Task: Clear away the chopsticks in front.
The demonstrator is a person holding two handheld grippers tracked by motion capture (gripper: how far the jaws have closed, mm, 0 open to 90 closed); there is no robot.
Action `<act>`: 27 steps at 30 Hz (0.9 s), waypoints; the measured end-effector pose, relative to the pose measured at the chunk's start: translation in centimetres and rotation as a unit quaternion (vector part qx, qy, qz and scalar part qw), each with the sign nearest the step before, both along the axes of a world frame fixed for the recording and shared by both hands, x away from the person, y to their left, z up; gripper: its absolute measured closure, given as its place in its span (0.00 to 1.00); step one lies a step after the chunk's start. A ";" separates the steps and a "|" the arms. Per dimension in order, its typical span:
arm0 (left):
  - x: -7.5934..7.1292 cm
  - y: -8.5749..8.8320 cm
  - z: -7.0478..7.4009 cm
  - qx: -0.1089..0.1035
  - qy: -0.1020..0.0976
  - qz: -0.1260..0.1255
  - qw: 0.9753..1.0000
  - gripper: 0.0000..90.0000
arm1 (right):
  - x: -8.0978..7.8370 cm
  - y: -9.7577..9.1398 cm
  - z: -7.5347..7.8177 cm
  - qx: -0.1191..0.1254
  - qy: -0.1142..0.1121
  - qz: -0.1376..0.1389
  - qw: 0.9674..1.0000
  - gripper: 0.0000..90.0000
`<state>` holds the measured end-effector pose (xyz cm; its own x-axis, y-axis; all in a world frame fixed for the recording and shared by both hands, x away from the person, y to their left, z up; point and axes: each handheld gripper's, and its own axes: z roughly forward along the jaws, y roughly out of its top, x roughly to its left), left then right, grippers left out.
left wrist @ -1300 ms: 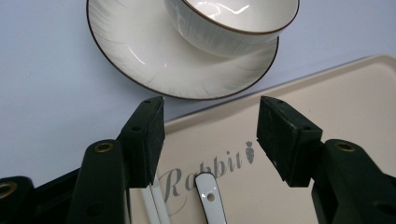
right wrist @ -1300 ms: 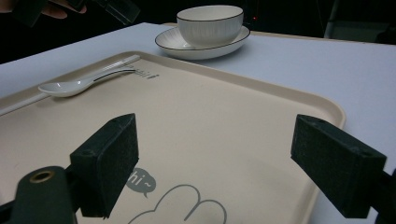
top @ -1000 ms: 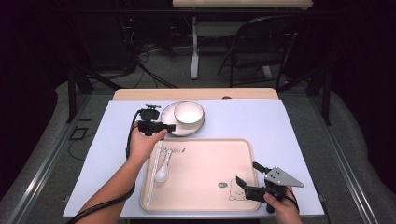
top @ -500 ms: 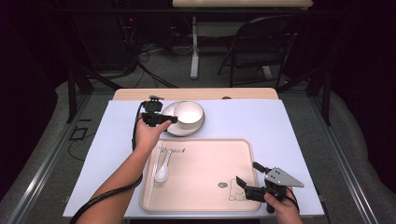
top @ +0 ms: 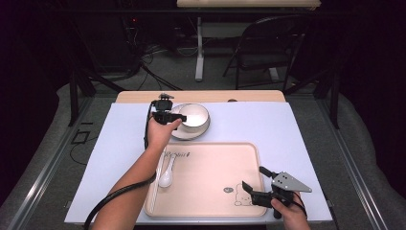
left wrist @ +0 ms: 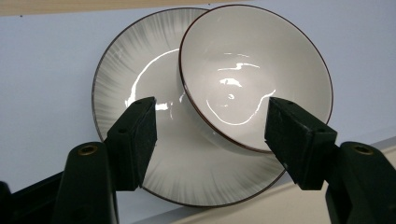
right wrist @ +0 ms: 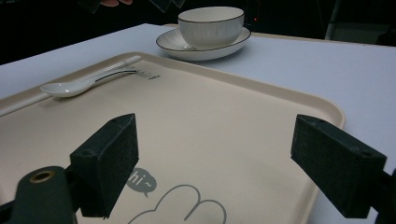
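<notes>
**A:** High view first: the left gripper (top: 178,117) is hovering at the near-left rim of the bowl (top: 191,116), which is sitting on the saucer (top: 201,131) on the blue-white table cover (top: 297,129), just beyond the tray (top: 206,177). The right gripper (top: 253,184) is parking over the tray's near right corner, probably just keeping out of the way. A spoon (top: 166,173) is lying on the tray's left side.

**B:** Can't tell from up there whether the left one is gripping anything, though.

**A:** That's where the left gripper view is helping. The pads (left wrist: 135,140) are standing spread wide, one over the saucer (left wrist: 135,84) and one in front of the bowl's (left wrist: 252,70) near edge, nothing pinched (the jaws have just been opening, with nothing between them). You're also seeing that the bowl is sitting off-centre on the saucer, which the high view is hiding. My guess is it's lining up to straddle the bowl's rim.

**B:** And the right gripper view?

**A:** Its jaws are spread too, empty, with only bare tray (right wrist: 196,140) between them. It's giving the side-on look: the bowl (right wrist: 211,25) standing upright on the saucer (right wrist: 205,49), and the spoon (right wrist: 88,81) lying bowl-end toward the camera.
</notes>
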<state>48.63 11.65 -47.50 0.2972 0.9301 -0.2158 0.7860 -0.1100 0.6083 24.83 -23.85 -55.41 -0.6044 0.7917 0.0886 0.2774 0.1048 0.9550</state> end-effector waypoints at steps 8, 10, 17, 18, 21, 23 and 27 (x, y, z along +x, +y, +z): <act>0.8 -0.6 -1.1 -0.006 0.001 0.010 1.000 0.38 | 0.0 0.0 0.0 0.001 0.000 0.001 1.000 0.16; 1.0 -0.6 -1.3 -0.006 0.003 0.012 1.000 0.38 | 0.0 0.0 0.0 0.001 0.000 0.000 1.000 0.16; 1.4 -0.7 -2.3 -0.010 0.003 0.020 1.000 0.38 | 0.0 0.0 0.0 0.002 0.001 0.001 1.000 0.16; 1.5 -0.6 -2.5 -0.011 0.002 0.021 1.000 0.38 | 0.0 0.0 0.0 0.002 0.001 0.002 1.000 0.16; 1.6 -0.7 -2.9 -0.012 0.000 0.021 1.000 0.38 | 0.0 0.0 0.0 0.002 0.001 0.002 1.000 0.16; 1.7 -0.8 -3.1 -0.010 0.000 0.019 1.000 0.38 | 0.0 0.0 0.0 0.002 0.001 0.002 1.000 0.16; 1.8 -0.9 -3.6 -0.015 0.000 0.019 1.000 0.39 | 0.0 0.0 0.0 0.002 0.001 0.001 1.000 0.16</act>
<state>50.46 10.72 -51.08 0.2619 0.9337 -0.2442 0.7897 -0.0618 0.6104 24.84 -23.88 -55.42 -0.6061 0.7899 0.0936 0.2788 0.1008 0.9550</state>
